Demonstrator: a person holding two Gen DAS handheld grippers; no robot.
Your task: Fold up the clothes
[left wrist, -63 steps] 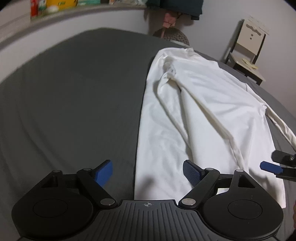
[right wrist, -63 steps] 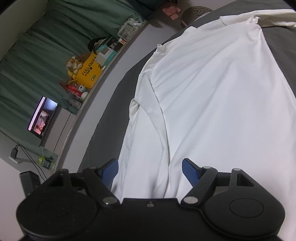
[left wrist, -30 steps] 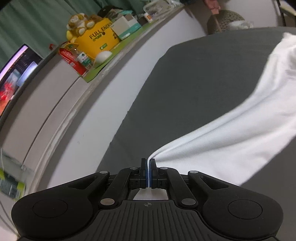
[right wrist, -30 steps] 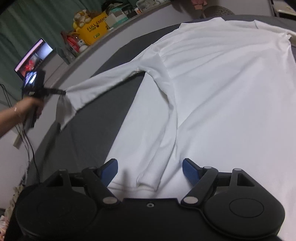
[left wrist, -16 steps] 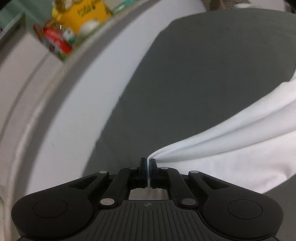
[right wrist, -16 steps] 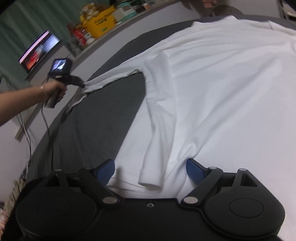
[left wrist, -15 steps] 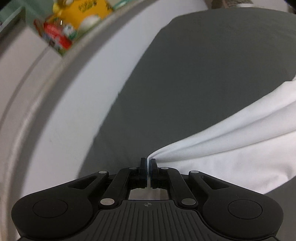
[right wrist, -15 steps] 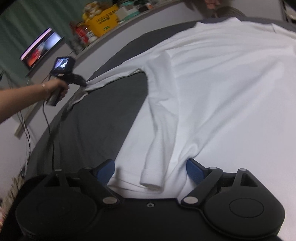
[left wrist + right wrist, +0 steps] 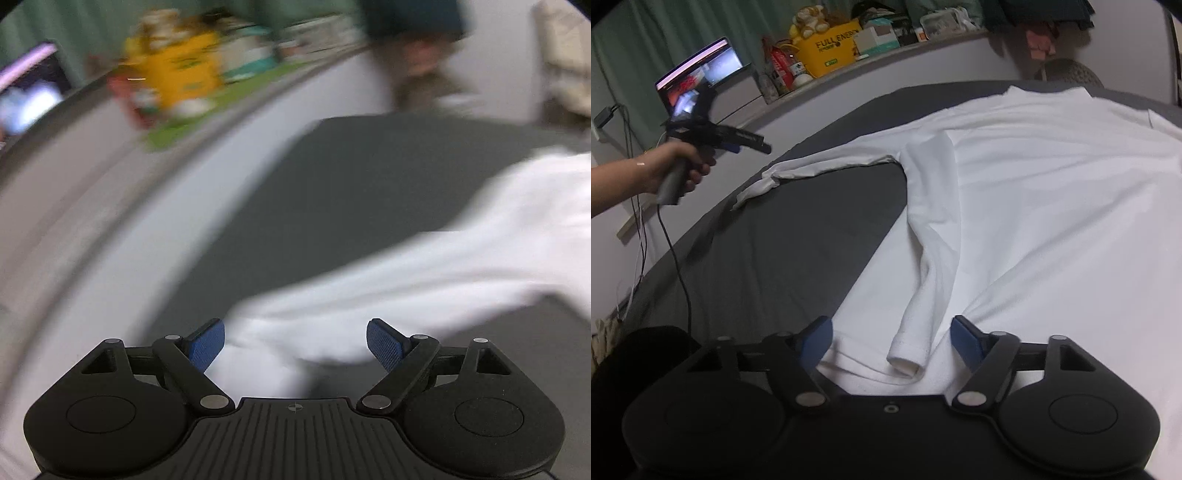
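Observation:
A white long-sleeved shirt (image 9: 1034,203) lies spread on the dark grey bed (image 9: 798,251). One sleeve (image 9: 820,168) is stretched out to the left, flat on the bed. In the blurred left wrist view that sleeve (image 9: 369,295) lies below my left gripper (image 9: 295,345), whose jaws are opening wide and touch no cloth. A hand (image 9: 679,166) holds this left gripper (image 9: 750,142) above the sleeve's end. The other sleeve is folded across the shirt, and its cuff (image 9: 905,363) sits between the fingers of my right gripper (image 9: 891,343). Those jaws are closing, and the pads stand clear of the cuff.
A long ledge (image 9: 871,59) behind the bed carries a yellow box (image 9: 831,48), bottles and cartons, with a lit screen (image 9: 701,70) to the left. A cable (image 9: 676,266) trails from the left gripper over the bed's left edge. A round woven basket (image 9: 1071,74) stands at the back right.
My left gripper, shut on the sleeve's end before, has opened wide and lifted away, leaving the sleeve on the bed. The right jaws have narrowed around the other cuff.

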